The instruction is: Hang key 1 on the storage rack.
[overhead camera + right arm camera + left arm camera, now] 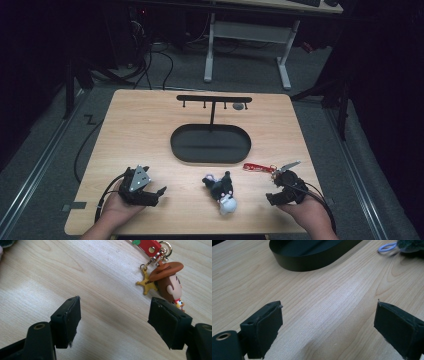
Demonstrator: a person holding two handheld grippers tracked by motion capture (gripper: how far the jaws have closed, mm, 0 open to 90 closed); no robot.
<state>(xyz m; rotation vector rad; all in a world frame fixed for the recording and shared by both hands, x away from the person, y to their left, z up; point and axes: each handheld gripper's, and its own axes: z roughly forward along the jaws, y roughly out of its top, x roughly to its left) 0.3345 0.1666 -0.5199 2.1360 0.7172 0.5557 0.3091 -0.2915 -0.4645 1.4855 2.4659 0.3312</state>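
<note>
A black stand (214, 99) with a hook bar rises from an oval black base (210, 144) at the table's middle. A black and white plush keychain (222, 191) lies near the front edge. A cowboy figure keychain (168, 280) with a gold star and red strap (256, 167) lies at the front right. My left gripper (159, 195) rests open on the table at the front left, its jaws wide apart over bare wood (327, 312). My right gripper (113, 312) is open, low over the table, with the cowboy figure just beyond its right jaw.
The wooden table (140, 125) has bare room on both sides of the oval base (312, 255). A small grey item (238, 106) hangs on one hook of the bar. The plush's pale loop (387, 247) lies far right of the left gripper. Cables trail off the table's front.
</note>
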